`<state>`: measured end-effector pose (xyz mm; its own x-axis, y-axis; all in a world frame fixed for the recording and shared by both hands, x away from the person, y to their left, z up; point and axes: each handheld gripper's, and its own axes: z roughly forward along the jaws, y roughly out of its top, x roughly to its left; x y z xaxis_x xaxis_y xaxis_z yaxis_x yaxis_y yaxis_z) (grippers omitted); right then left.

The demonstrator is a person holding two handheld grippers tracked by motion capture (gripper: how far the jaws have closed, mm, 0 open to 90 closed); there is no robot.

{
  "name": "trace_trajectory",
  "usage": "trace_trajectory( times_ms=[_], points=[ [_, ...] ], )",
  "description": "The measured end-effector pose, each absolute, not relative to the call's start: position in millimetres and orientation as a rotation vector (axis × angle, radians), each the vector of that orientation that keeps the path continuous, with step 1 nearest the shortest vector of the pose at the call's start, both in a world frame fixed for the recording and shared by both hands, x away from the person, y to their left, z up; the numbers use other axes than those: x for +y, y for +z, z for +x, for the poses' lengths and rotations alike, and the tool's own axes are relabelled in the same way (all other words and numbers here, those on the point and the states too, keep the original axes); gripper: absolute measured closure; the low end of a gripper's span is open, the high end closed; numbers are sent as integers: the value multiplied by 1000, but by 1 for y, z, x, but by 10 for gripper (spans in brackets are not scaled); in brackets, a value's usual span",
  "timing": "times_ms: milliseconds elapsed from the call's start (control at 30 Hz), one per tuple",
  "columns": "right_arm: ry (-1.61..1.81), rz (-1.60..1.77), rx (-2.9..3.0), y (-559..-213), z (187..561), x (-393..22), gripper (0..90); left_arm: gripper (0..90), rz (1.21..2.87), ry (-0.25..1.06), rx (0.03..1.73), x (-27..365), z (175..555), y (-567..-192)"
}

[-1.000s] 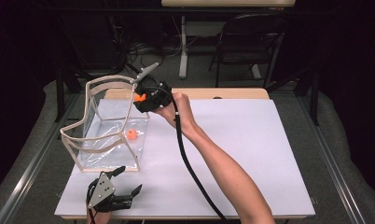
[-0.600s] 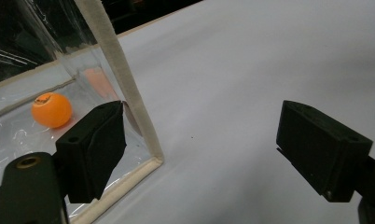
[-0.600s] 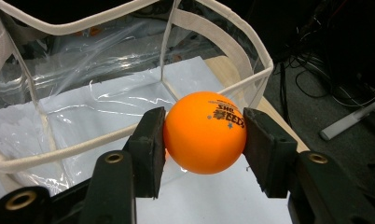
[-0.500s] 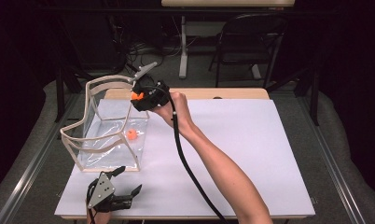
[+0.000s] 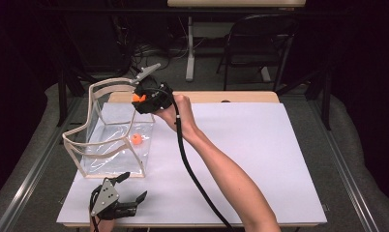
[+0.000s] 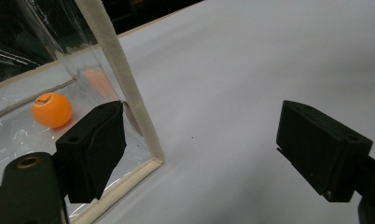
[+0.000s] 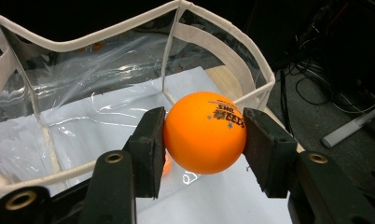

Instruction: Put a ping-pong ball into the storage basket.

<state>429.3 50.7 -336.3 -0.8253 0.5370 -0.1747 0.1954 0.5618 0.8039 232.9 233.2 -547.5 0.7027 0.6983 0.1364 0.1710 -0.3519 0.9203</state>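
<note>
The orange ball [image 7: 205, 132] sits clamped between the two black jaws of your right tongs [image 7: 204, 140], one pad pressed on each side, its printed mark facing the camera. You hold it in the air above the open top of the clear bag [image 5: 116, 137], near the bag's far right corner, with the white-trimmed rim just below and beyond it. In the high view the ball shows as a spot of orange at the front of the right tongs [image 5: 140, 98].

Your right forearm [image 5: 221, 169] runs up from the bottom edge of the high view, slanting left toward the bag, with the hand wrapped round the tongs' body and the wrist bent so the jaws aim left and down into the opening. The black cable [image 5: 192, 174] trails back along the arm.

A second orange ball [image 5: 136, 140] lies on the bag's floor, near its right wall.

Your left tongs [image 5: 129, 186] rest low at the near edge of the table [image 5: 260, 145], just in front of the bag's near corner. Their jaws stand spread wide and grasp nothing; one pad lies right beside the corner seam [image 6: 125, 88], the other is well apart over bare table.
</note>
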Motion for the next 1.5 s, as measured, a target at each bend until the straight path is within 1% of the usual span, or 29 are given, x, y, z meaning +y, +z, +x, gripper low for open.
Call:
trace_trajectory(
  times_ms=[1500],
  points=[
    [1215, 555, 2365, -336, 428, 82, 507, 157, 1881, 641, 681, 234, 232, -548]
  ],
)
